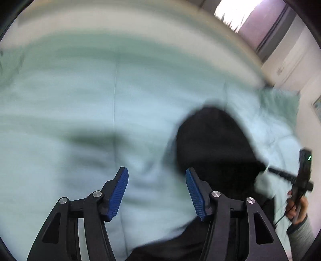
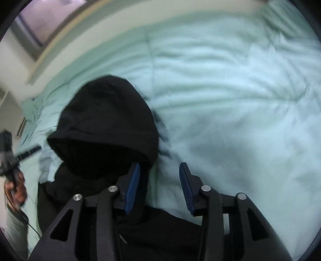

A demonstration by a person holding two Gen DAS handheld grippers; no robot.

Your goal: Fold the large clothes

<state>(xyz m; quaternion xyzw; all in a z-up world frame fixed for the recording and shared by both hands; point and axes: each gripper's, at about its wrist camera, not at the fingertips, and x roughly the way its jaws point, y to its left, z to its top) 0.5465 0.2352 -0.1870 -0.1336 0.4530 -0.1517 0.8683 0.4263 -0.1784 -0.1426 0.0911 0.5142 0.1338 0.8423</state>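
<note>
A black hooded garment [image 2: 108, 124] lies on a pale green bedspread [image 2: 230, 90], hood pointing away from me. In the left wrist view the garment [image 1: 212, 144] lies to the right of my left gripper [image 1: 156, 190], which is open and empty over the bedspread [image 1: 80, 100]; that view is blurred. My right gripper [image 2: 159, 186] is open and empty, its left finger [image 2: 133, 186] over the hood's right edge, its right finger over the bedspread. Each gripper shows at the edge of the other's view, the right one [image 1: 303, 176] and the left one [image 2: 10, 156], each held in a hand.
The bed's far edge meets a cream wall [image 2: 18, 58] with a window [image 1: 236, 14] above it. The bedspread is wrinkled around the garment. A cable [image 2: 30, 222] hangs from the left hand's gripper.
</note>
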